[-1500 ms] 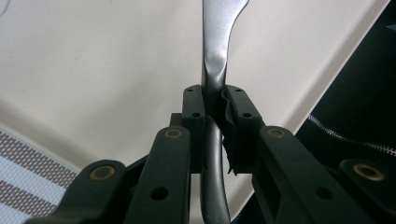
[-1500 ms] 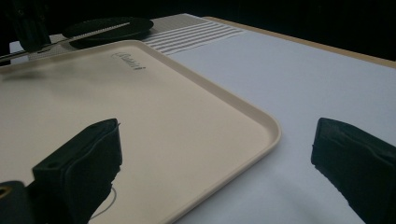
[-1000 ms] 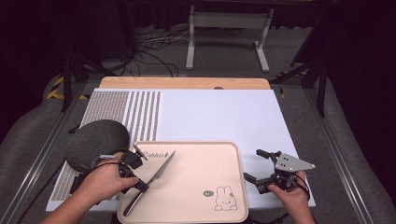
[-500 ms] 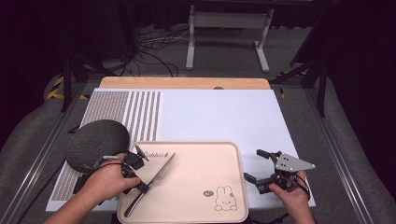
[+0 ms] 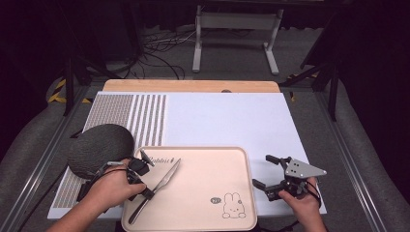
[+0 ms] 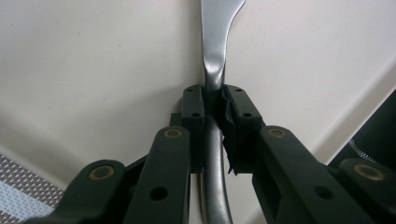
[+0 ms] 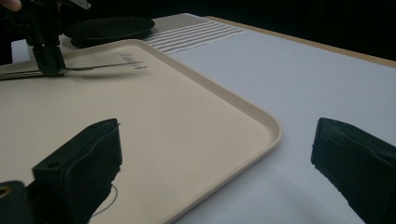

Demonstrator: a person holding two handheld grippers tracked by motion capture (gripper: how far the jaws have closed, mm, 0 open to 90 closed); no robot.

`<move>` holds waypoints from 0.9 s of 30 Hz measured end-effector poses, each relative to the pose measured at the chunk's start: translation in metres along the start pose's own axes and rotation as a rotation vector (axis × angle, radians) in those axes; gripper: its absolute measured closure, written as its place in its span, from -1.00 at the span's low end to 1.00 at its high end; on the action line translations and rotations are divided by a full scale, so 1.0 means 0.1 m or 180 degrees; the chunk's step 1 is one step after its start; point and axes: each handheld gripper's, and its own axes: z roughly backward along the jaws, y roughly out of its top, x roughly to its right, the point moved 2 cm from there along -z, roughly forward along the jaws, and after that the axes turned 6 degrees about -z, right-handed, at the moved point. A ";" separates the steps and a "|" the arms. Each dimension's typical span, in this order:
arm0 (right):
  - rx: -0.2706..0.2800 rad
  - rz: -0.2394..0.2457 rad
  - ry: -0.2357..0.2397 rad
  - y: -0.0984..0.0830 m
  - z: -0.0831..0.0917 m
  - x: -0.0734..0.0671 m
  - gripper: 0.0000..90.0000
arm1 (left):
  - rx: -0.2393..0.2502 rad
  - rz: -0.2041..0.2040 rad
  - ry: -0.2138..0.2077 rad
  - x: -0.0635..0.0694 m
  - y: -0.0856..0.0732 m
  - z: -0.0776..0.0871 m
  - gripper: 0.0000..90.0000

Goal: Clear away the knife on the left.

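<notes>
Left gripper point(image 5: 145, 178) clamped narrow on metal knife point(image 5: 162, 184) at handle's neck, blade pointing ahead of its tips, lying low over beige tray point(image 5: 203, 159). Right gripper point(image 5: 263, 171) spread wide, holding nothing, just beside tray's edge, well apart from knife.

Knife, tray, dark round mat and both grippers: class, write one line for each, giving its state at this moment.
Knife: clamped at the handle, blade out over the tray.
Tray: flat on the table, holding the knife alone.
Dark round mat: lying left of the tray, bare.
Left gripper: jaws shut on the knife.
Right gripper: jaws open, holding nothing, beside the tray's right edge.
</notes>
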 end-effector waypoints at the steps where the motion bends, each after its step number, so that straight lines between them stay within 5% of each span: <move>1: -0.0004 0.0000 0.0004 0.00 0.00 0.00 -0.94 | -0.0008 0.0018 0.0003 0.00 0.00 -0.01 0.78; 27: 0.0008 -0.0008 0.0012 0.00 0.00 0.00 -0.94 | -0.0022 0.0015 0.0058 -0.01 -0.01 -0.01 0.78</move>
